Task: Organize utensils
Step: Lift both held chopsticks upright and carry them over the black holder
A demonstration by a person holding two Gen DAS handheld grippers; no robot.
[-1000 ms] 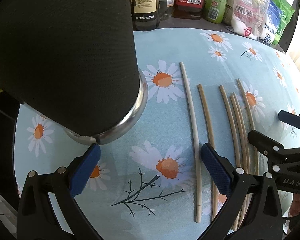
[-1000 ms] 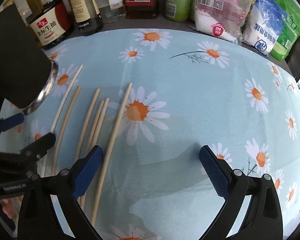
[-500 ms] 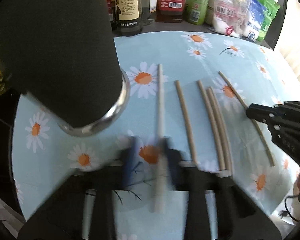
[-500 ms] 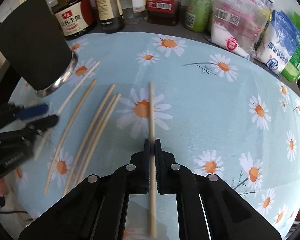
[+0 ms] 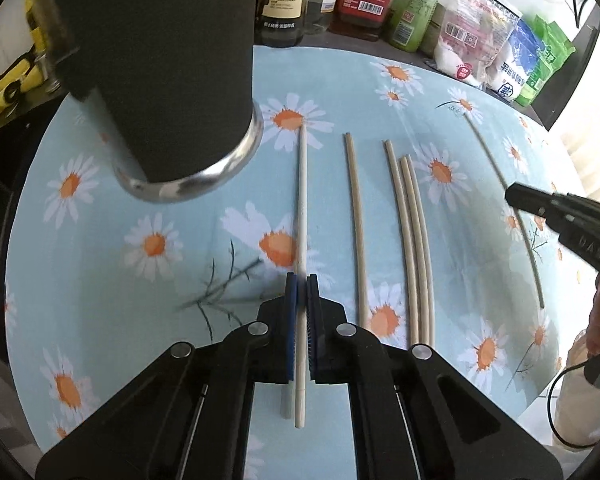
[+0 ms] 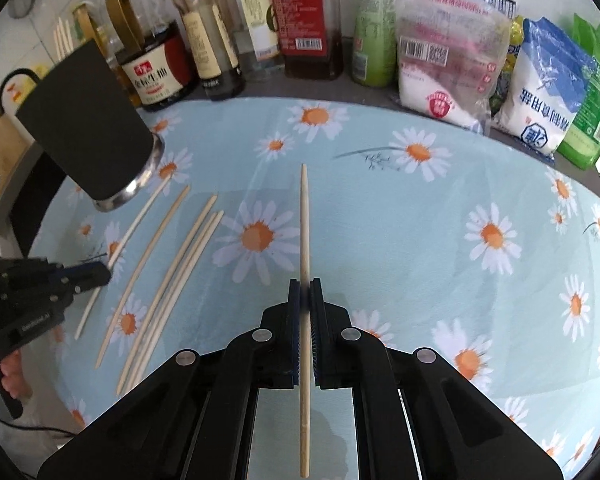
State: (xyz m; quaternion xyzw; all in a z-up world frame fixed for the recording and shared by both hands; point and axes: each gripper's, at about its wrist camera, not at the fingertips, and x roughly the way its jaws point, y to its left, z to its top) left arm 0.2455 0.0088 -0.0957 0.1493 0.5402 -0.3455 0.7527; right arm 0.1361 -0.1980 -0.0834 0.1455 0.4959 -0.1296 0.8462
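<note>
My left gripper (image 5: 301, 280) is shut on a pale chopstick (image 5: 302, 184), which runs straight ahead between the blue pads, its tip close to the steel base of the black utensil holder (image 5: 160, 60). My right gripper (image 6: 305, 286) is shut on a wooden chopstick (image 6: 305, 232), held a little above the daisy cloth. Several more chopsticks (image 5: 410, 240) lie side by side on the cloth between the two grippers, with one single stick (image 5: 356, 224) nearer the left gripper. In the right wrist view the holder (image 6: 84, 136) stands far left with sticks poking from its top.
Sauce bottles (image 6: 156, 60) and bags of salt and sugar (image 6: 444, 52) line the back of the counter behind the daisy cloth (image 6: 420, 240). The cloth's edge (image 5: 540, 392) drops off at the right, where a hand and a cable show.
Both grippers went from wide open to shut, each closing on a chopstick. Both have since risen a little with their sticks, and the views have pulled back from the cloth.
</note>
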